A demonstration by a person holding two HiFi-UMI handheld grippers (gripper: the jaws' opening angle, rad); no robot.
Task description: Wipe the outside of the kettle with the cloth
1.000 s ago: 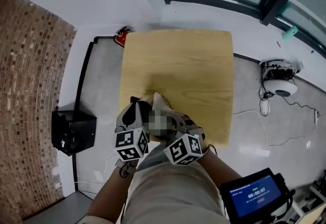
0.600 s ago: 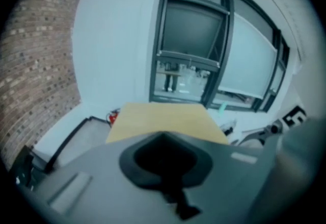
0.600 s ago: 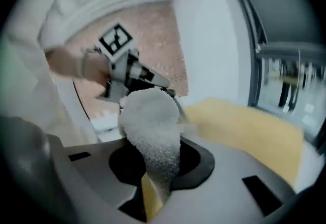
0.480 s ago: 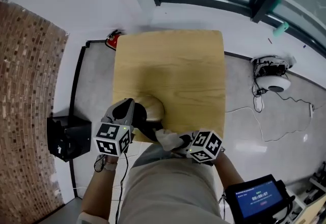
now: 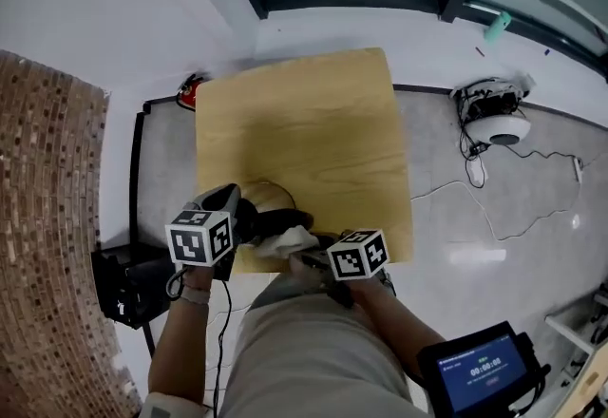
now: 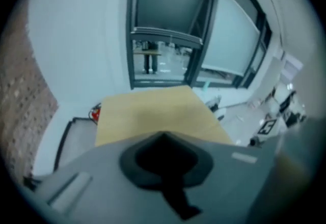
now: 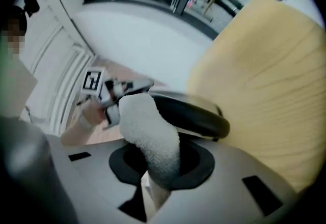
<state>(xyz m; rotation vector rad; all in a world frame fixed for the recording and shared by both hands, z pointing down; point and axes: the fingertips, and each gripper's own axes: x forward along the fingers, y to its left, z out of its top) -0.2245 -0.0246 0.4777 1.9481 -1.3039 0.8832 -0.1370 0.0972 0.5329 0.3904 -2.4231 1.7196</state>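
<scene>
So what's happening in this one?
A person stands at the near edge of a wooden table with a gripper in each hand. The right gripper has its tongs clamped on a white cloth, held by the black handle of the kettle at the table's near edge. The left gripper sits beside the kettle, tongs together and empty.
</scene>
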